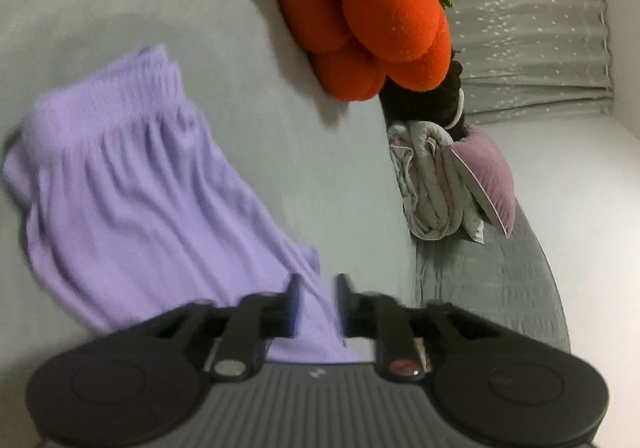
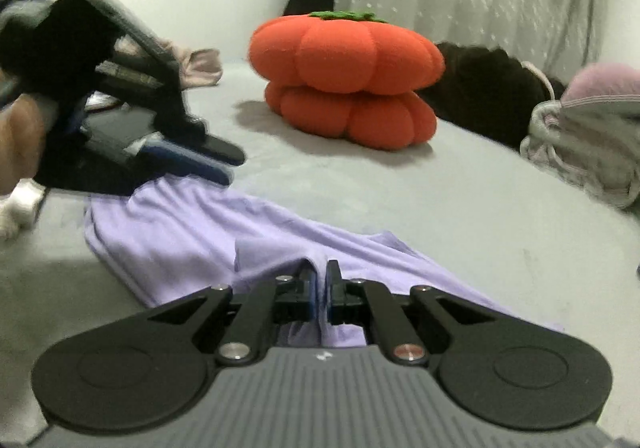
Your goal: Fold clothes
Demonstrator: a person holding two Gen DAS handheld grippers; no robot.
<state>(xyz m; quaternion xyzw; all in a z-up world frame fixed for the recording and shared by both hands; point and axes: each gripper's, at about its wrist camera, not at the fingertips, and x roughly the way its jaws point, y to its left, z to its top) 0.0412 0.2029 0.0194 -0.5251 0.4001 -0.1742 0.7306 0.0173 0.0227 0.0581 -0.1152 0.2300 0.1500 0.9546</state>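
Note:
A lilac pair of shorts [image 1: 132,184] with a gathered waistband lies on the grey bed sheet [image 1: 224,28]. My left gripper [image 1: 318,300] holds a hem of the shorts between its jaws, which stand a narrow gap apart with cloth in it. In the right wrist view the shorts [image 2: 192,232] spread across the bed, and my right gripper [image 2: 320,280] is shut on a raised fold of them. The left gripper [image 2: 224,164] shows there at the left, hand-held, its tips on the far edge of the shorts.
An orange pumpkin cushion [image 1: 368,8] [image 2: 344,76] sits at the back of the bed. Beside it lie a dark garment [image 2: 488,84], a bundled grey quilt [image 1: 436,184] and a pink cushion [image 1: 492,164]. A grey curtain [image 1: 528,16] hangs behind. Pinkish clothes [image 2: 200,66] lie far left.

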